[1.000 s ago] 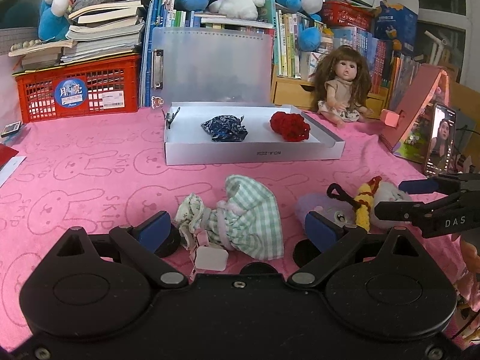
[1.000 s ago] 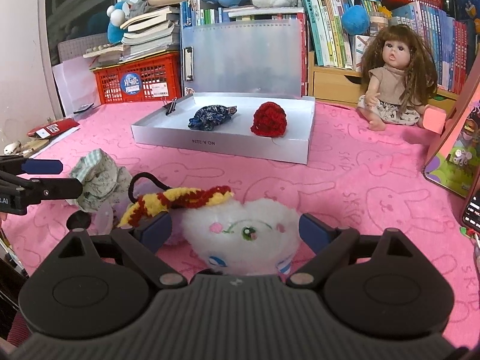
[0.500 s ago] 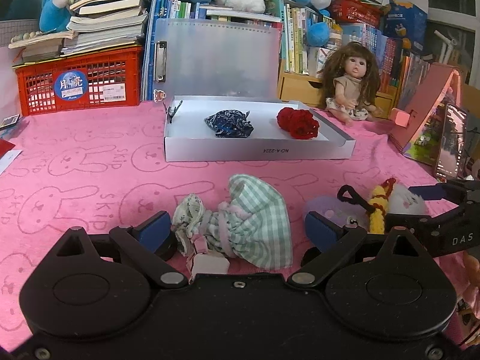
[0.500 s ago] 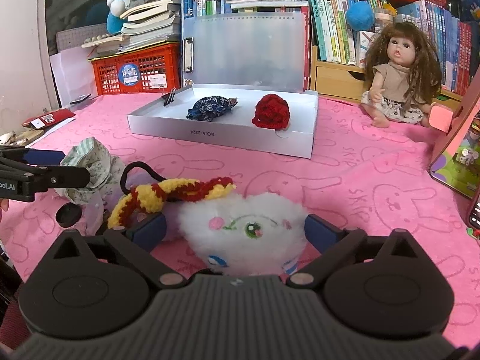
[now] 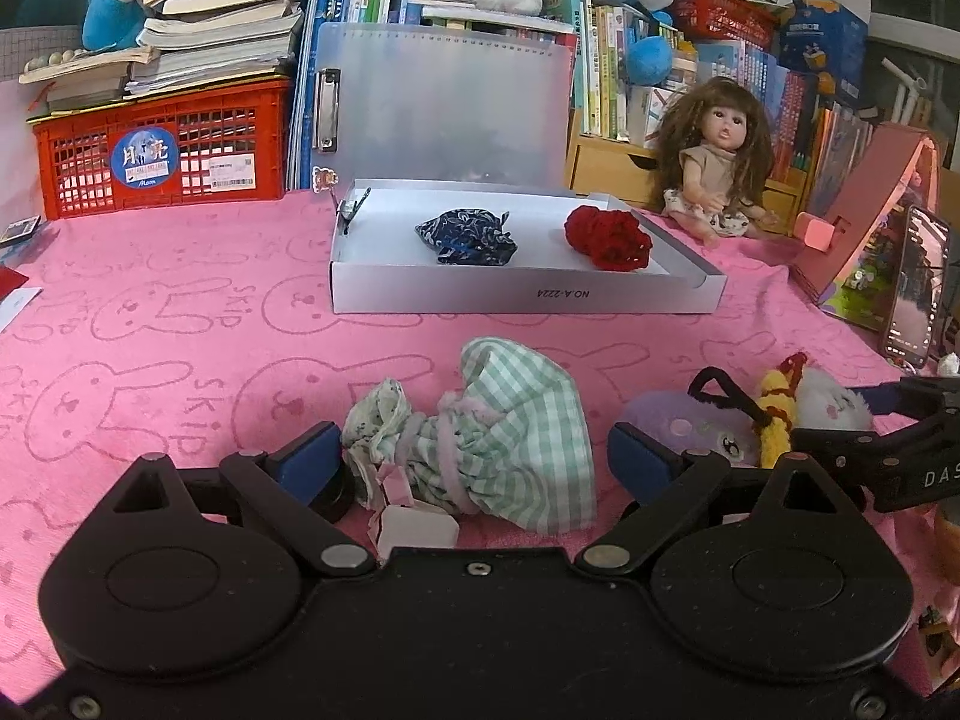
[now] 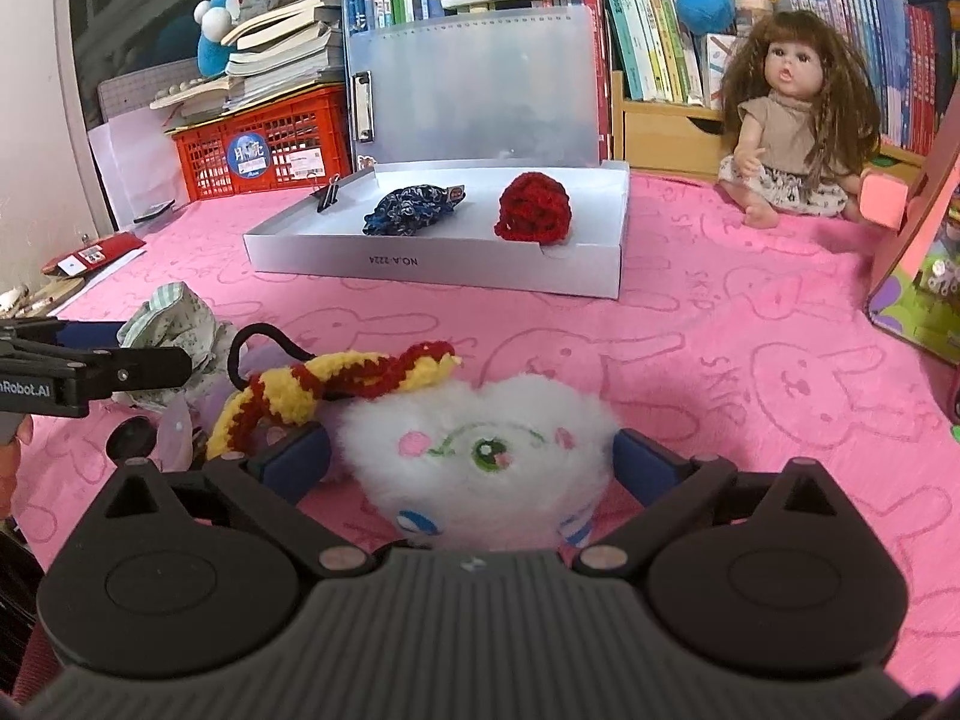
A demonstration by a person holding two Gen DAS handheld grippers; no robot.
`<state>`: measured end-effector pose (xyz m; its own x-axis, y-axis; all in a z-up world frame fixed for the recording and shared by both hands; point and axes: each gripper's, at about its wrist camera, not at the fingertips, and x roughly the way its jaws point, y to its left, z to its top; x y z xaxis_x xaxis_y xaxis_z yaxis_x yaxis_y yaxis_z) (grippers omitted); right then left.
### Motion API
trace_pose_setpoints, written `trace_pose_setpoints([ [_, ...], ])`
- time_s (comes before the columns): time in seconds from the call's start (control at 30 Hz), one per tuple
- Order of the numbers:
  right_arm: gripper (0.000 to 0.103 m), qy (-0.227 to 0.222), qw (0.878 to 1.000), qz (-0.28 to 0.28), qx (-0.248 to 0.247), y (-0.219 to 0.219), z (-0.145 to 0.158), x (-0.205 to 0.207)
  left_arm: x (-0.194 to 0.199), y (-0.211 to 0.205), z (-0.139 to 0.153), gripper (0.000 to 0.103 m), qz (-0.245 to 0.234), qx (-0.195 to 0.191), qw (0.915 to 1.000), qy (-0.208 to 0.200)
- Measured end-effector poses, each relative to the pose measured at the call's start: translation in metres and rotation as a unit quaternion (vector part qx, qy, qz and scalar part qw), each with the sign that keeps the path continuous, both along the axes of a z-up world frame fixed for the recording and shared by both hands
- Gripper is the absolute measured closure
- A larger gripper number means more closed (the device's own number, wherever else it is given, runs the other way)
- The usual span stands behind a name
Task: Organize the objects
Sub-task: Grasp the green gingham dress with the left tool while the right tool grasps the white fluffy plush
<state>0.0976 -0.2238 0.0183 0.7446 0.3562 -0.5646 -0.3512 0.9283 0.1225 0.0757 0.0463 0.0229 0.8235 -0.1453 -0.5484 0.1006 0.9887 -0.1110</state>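
Upside down, "NO.A-222A" reads on the white tray [image 5: 528, 295]; "SKIP" repeats across the pink cloth [image 5: 180, 300]. Tilted downward, the left gripper [image 5: 474, 459] is closing around the green checked pouch [image 5: 510, 438], while the right gripper [image 6: 471, 459] stands spread around the white plush [image 6: 480, 450].

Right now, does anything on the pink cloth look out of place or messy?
Yes. Two small items lie tidily in the white box, but the green checked doll dress lies crumpled on the cloth, and the white fluffy toy sits in a heap with a striped knitted scarf. Nothing looks damaged.
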Motion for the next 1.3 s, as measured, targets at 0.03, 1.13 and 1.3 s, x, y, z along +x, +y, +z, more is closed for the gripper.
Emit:
trace_pose_setpoints([
  [0.03,0.000,0.004,1.000,-0.001,0.005,-0.001,-0.001,0.000,0.000,0.000,0.000,0.011,0.001,-0.001,1.0000,0.001],
  [1.13,0.045,-0.030,0.999,-0.027,0.009,-0.006,0.023,-0.012,-0.011,-0.006,0.024,0.057,-0.007,-0.009,0.9991,-0.040],
  [1.3,0.044,-0.026,0.999,-0.029,0.012,-0.008,0.020,-0.012,-0.012,-0.006,0.024,0.057,-0.008,-0.009,0.9991,-0.040],
])
